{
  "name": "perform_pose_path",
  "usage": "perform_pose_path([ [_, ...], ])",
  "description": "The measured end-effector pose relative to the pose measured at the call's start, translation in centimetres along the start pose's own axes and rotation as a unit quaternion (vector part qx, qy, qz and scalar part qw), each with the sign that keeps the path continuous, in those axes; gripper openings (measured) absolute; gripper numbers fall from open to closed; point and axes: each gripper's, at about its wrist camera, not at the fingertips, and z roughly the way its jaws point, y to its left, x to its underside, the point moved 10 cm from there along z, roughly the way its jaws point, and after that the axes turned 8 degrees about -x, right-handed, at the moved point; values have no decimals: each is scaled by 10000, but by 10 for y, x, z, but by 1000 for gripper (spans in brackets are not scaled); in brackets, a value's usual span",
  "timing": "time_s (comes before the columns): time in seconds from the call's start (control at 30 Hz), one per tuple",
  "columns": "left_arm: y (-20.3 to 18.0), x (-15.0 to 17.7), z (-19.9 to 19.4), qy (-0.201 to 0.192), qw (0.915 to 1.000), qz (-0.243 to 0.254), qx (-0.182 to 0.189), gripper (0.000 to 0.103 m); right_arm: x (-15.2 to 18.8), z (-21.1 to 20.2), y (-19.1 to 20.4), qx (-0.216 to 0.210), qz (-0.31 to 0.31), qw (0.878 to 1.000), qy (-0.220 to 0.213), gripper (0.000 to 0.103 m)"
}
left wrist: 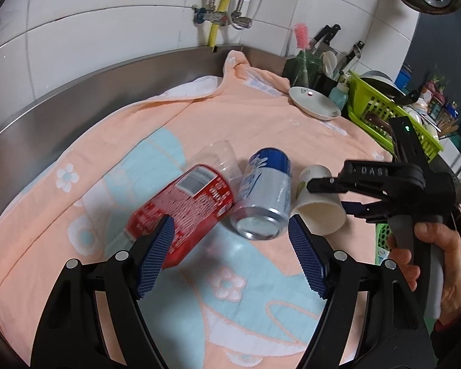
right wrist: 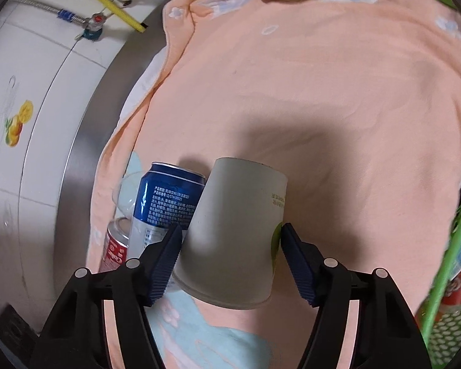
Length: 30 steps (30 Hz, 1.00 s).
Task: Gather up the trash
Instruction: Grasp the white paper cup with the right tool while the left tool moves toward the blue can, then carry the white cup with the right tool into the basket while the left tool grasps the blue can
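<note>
1. The right gripper (right wrist: 230,243) has its blue ribbed pads on both sides of the white paper cup (right wrist: 233,233), and they appear to press the cup's walls.
2. The cup lies on its side on the peach towel (right wrist: 322,92), rim toward the camera. It is plain white with a green patch and small green print near the right pad.
3. Touching the cup's left side lies a blue-and-silver can (left wrist: 264,196), also tipped over, with white lettering on blue.
4. Next to it lies a red can (left wrist: 184,212), barcode up, with a clear plastic cup (left wrist: 222,160) behind the two.
5. All the trash sits mid-towel, well apart from the white dish (left wrist: 313,103) at the far edge.
6. The left gripper (left wrist: 230,246) hangs with jaws wide, gripping nothing, its left pad in front of the red can.
</note>
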Motion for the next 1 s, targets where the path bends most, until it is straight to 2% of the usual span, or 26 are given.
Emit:
perform_pose_path([
  [0.3, -34, -15, 26, 135, 9991, 396, 123, 74, 5, -30, -10, -17, -257, 9996, -140, 64],
  [0.5, -54, -22, 54, 349, 9967, 727, 48, 74, 9, -55, -22, 5, -416, 9989, -235, 64],
  [0.83, -70, -21, 94, 695, 9913, 1112, -129, 73, 26, -107, -65, 421, -849, 9944, -459, 64],
  [1.0, -72, -20, 105, 747, 9893, 1216, -302, 73, 41, -130, -99, 876, -1067, 9891, -515, 64],
])
